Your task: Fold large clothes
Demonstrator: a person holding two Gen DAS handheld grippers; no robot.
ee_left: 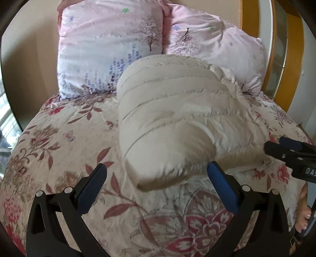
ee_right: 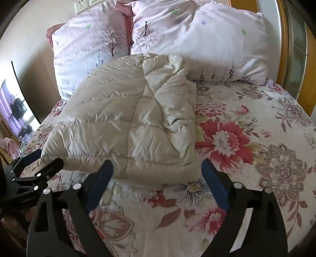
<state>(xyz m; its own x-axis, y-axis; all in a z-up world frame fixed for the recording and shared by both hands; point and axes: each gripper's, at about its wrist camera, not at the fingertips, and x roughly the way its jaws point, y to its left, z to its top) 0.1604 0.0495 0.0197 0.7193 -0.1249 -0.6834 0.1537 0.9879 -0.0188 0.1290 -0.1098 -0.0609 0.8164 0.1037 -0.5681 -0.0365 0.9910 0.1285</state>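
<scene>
On bed w/ floral cover [ee_right: 246, 122], we see cream puffer jacket [ee_right: 126, 118] folded, just below pillows [ee_right: 207, 47]. L gripper [ee_left: 158, 178] & R gripper [ee_right: 158, 174] both spread, grasping nothing. We judge it light, puffy, slick; pinch near hem edge.

A floral bedspread [ee_right: 246, 138] covers the bed, red and brown blooms all over it. Two pink pillows [ee_left: 102, 49] [ee_right: 207, 43] lean side by side at the head. A wooden frame [ee_left: 254, 23] stands behind, and a wall socket [ee_right: 82, 6].
</scene>
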